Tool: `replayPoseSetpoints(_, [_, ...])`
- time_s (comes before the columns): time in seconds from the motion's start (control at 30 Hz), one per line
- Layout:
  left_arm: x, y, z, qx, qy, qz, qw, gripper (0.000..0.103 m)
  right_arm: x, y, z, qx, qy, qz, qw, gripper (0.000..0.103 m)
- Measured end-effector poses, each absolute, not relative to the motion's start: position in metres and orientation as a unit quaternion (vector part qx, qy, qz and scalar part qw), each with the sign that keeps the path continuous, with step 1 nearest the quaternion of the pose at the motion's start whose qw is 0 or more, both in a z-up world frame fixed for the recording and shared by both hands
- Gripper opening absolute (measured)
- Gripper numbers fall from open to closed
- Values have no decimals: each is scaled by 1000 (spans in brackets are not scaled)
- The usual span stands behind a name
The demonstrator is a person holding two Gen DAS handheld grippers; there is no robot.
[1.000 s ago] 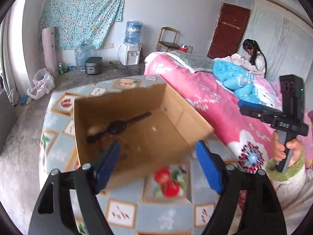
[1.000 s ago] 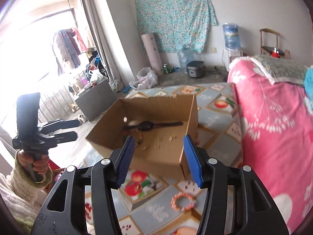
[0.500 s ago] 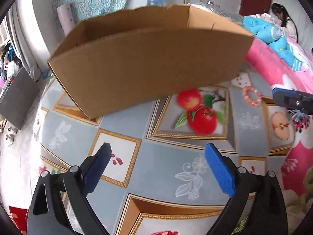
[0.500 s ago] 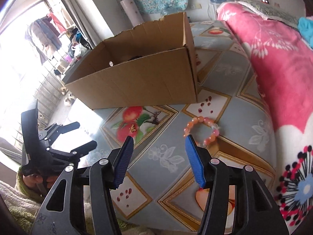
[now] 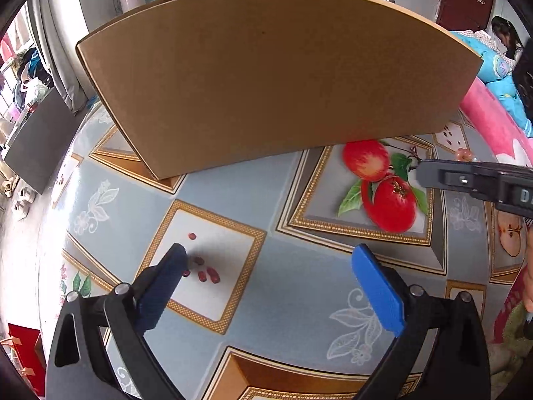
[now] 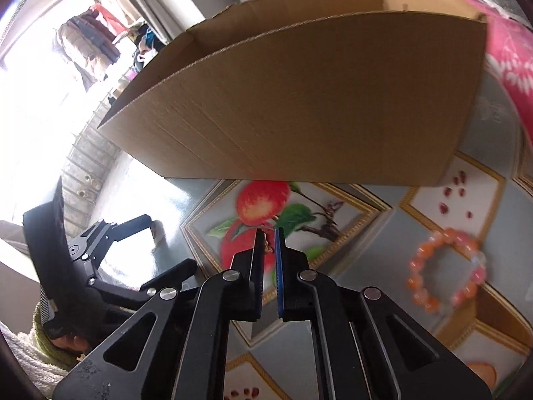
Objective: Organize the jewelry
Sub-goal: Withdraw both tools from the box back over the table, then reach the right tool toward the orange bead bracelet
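Note:
My right gripper (image 6: 268,233) is shut on a small gold piece of jewelry (image 6: 267,247), low over the apple picture on the patterned tablecloth (image 6: 366,300). It also shows from the side at the right edge of the left wrist view, as a grey gripper (image 5: 420,172). A pink and orange bead bracelet (image 6: 446,268) lies on the cloth to its right, and peeks out as a bracelet (image 5: 464,155) near the box corner. My left gripper (image 5: 268,253) has its jaws opening wide, nothing between them. A cardboard box (image 5: 266,83) stands just beyond both grippers, its inside hidden.
The box wall (image 6: 316,100) blocks the way ahead. A pink bed cover (image 5: 493,113) borders the table on the right, with a person (image 5: 506,40) sitting on it. Grey cabinet (image 5: 36,140) and clothes stand at the left by a bright window (image 6: 40,116).
Both grippers dropped from above the box to just over the tablecloth. The right gripper closed on the small gold piece. The left gripper's jaws spread wider.

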State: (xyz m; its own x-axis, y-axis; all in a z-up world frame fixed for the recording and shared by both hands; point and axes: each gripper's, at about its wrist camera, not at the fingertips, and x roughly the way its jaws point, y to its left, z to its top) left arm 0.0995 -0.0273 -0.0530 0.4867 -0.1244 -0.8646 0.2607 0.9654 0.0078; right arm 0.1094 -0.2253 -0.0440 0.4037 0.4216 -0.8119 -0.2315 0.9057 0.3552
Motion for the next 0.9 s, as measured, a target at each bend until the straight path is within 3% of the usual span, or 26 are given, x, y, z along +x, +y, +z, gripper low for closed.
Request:
replayPoseSetpoints(0.63, [83, -22, -58, 82, 471, -140, 867, 97, 77, -175, -44, -51, 521, 200, 828, 5])
replayPoseSetpoints(0.9, [77, -22, -60, 82, 465, -139, 871, 98, 50, -208, -32, 35, 511, 196, 836, 7])
